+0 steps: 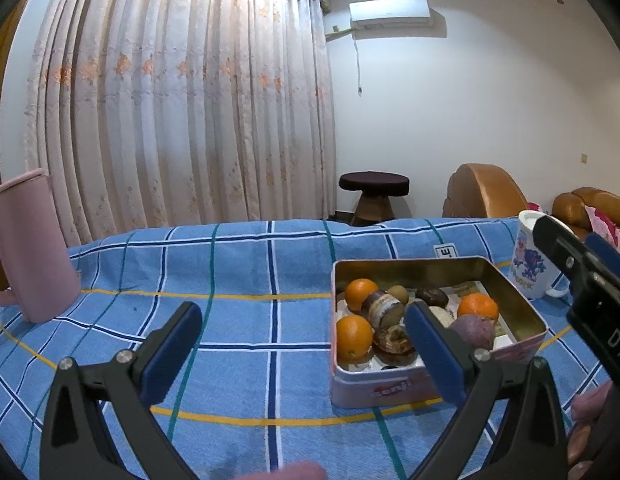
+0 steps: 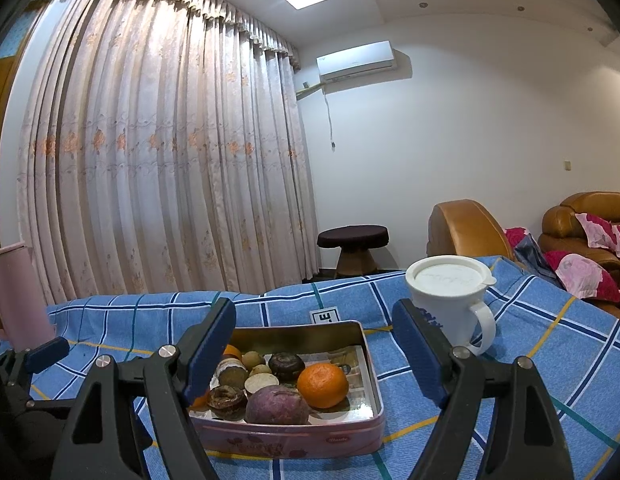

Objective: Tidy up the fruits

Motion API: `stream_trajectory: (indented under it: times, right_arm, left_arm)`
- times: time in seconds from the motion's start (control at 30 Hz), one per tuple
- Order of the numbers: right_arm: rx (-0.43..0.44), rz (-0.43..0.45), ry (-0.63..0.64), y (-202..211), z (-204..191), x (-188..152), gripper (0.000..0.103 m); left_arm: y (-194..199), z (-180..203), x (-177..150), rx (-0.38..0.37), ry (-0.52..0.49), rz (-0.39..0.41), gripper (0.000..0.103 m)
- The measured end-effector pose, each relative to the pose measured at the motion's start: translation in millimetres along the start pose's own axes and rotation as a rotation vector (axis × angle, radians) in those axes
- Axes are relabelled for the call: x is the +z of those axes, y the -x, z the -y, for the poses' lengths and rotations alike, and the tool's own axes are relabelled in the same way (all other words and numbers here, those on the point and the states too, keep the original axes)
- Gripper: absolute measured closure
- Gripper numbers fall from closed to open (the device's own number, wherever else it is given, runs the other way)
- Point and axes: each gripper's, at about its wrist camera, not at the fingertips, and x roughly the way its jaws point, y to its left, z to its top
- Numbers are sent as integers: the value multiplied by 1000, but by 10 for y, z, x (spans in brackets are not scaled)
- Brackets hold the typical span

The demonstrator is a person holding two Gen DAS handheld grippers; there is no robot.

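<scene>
A pink metal tin [image 1: 351, 390] stands on the blue checked tablecloth and holds several fruits: oranges [image 1: 353, 337], a purple round fruit [image 1: 471, 330], dark brown fruits [image 1: 393, 340] and small tan ones. My left gripper [image 1: 306, 350] is open and empty, low over the cloth just left of the tin. My right gripper [image 2: 315, 352] is open and empty, above the tin [image 2: 373, 428], which holds an orange [image 2: 322, 385] and a purple fruit [image 2: 277, 405]. The right gripper also shows at the right edge of the left wrist view [image 1: 589, 280].
A pink pitcher [image 1: 28, 248] stands at the table's left. A white lidded mug [image 2: 449, 300] stands right of the tin and behind it. Beyond the table are a curtain, a dark stool [image 1: 373, 196] and brown sofas [image 2: 581, 220].
</scene>
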Motion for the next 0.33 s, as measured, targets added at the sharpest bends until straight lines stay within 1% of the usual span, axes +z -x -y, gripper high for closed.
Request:
stream_trajectory:
  times: [0.17, 0.33]
  right_arm:
    - [2, -2, 6, -10, 4, -2, 21]
    - [2, -16, 2, -35, 20, -1, 21]
  left_arm:
    - [-14, -14, -4, -25, 11, -12, 0]
    - [-16, 6, -7, -23, 4, -21, 0]
